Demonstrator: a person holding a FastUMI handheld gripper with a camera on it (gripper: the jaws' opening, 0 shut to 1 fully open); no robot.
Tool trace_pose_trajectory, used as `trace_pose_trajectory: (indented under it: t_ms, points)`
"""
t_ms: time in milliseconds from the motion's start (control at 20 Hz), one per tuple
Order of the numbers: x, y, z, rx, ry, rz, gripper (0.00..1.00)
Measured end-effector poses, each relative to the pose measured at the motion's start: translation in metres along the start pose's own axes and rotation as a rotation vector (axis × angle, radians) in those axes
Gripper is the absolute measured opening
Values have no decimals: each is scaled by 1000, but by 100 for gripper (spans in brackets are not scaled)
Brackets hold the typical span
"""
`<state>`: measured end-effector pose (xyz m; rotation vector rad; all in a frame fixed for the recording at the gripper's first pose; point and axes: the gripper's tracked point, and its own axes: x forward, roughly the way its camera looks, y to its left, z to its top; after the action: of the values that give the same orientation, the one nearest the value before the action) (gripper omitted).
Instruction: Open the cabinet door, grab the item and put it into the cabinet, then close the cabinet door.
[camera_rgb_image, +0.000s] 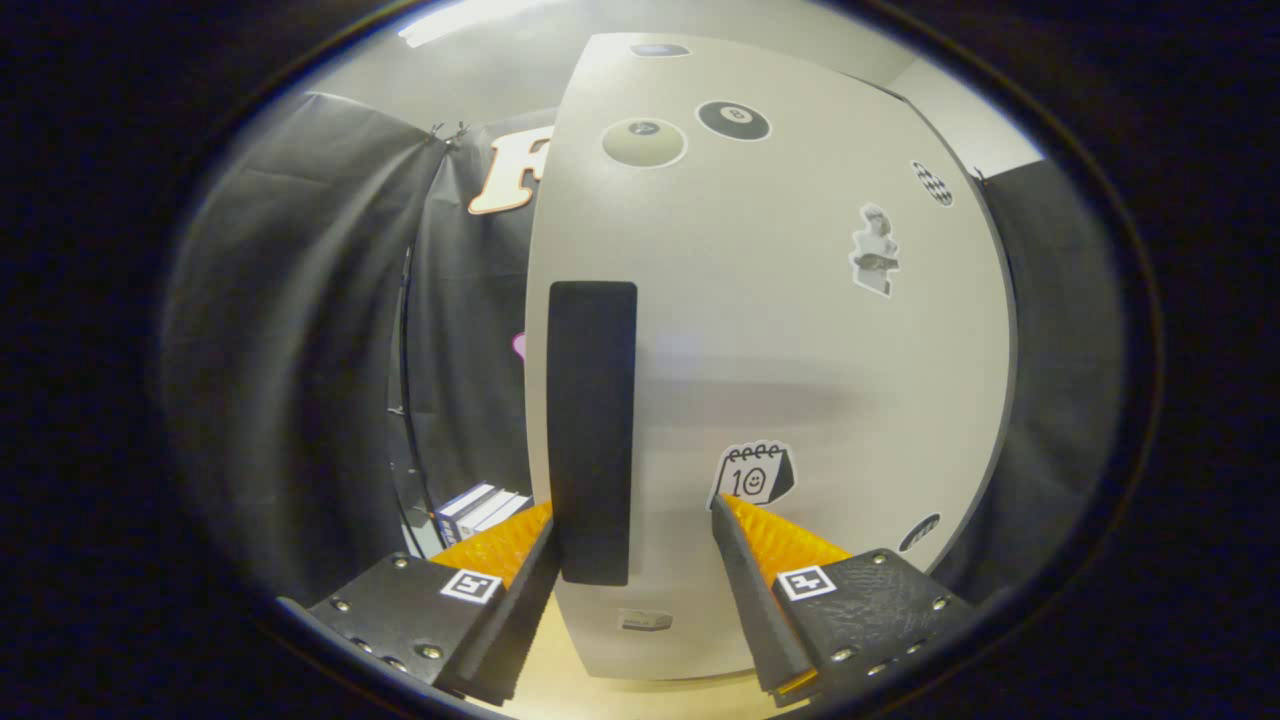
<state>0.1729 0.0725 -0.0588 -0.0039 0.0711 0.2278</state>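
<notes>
Gripper view: the tool (632, 545) stands wide open, its two fingers (520, 590) spread apart and pressing on nothing. Between them, nearer the left finger, hangs the lower end of the dark upright handle (592, 430) on the cabinet door (800, 340); whether the left finger touches the handle cannot be told. The pale door stands just ahead of the fingers, shut or nearly so, bearing stickers, among them a calendar sticker (753, 474) just above the right finger. Beyond the left finger, beside the door's edge, lies a small white and blue box (480, 508). A light tabletop (560, 670) shows below the door.
</notes>
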Motion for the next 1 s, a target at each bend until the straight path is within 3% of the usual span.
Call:
trace_pose_trajectory:
  t_ms: [250, 650, 1000]
  points:
    - [8, -1, 1, -2, -20, -53, 86]
    - [14, -1, 0, 1, -30, -71, 88]
    - [-35, -11, 14, 20, -46, -101, 91]
